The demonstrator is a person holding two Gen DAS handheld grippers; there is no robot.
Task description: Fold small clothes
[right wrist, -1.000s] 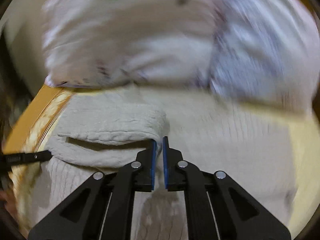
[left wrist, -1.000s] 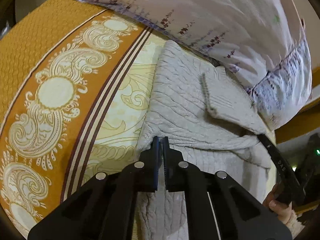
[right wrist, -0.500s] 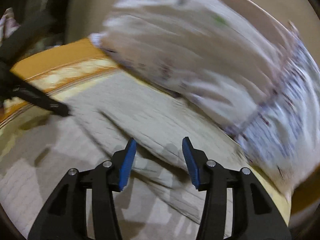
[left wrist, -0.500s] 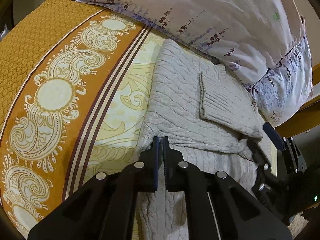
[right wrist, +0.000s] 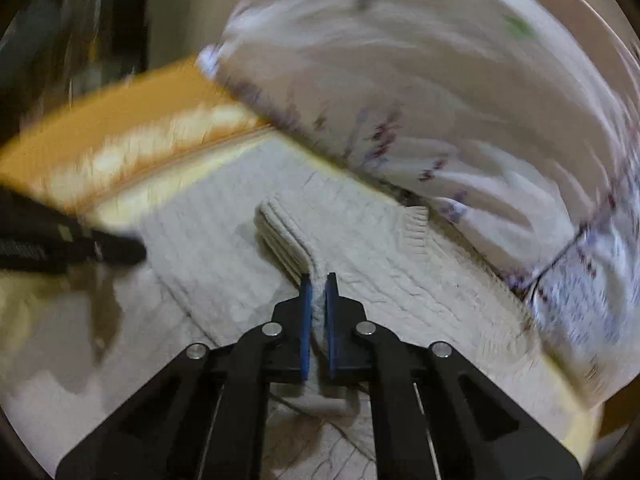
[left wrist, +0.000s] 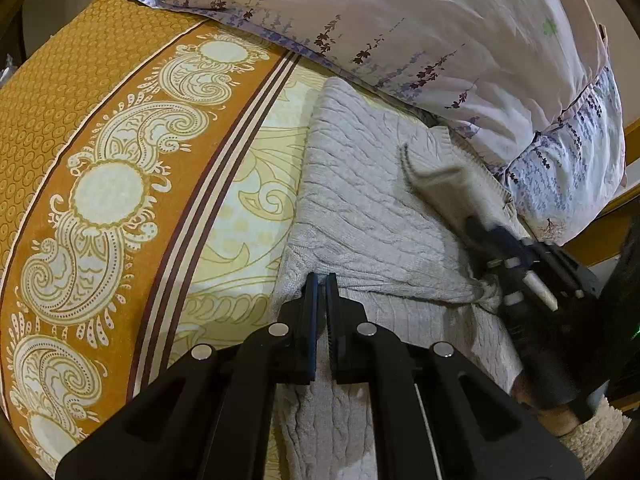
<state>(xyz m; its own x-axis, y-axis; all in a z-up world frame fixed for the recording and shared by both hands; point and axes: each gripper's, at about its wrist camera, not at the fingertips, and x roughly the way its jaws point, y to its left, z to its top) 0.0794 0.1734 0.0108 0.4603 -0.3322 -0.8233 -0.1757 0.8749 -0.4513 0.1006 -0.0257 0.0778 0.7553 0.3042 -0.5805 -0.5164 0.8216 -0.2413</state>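
Observation:
A cream cable-knit sweater (left wrist: 360, 200) lies partly folded on an orange paisley bedspread (left wrist: 100, 160). My left gripper (left wrist: 320, 280) is shut at the sweater's folded edge, and a thin bit of knit seems pinched between its tips. In the right wrist view it shows at the left (right wrist: 132, 250). My right gripper (right wrist: 318, 280) is shut on the ribbed sleeve (right wrist: 280, 236), with knit plainly between the blue pads. From the left wrist view the right gripper (left wrist: 480, 236) is blurred and the sleeve end (left wrist: 436, 176) is lifted off the sweater's body.
A large white pillow with purple flower print (left wrist: 440, 40) lies against the sweater's far edge. A wooden bed frame (left wrist: 600, 240) runs at the right. A hand (left wrist: 552, 412) in a fleecy cuff (left wrist: 596, 440) holds the right gripper.
The right gripper opened, rolled and moved along the sleeve, then closed on it; the sleeve end now lifts off the sweater. The left gripper has not moved.

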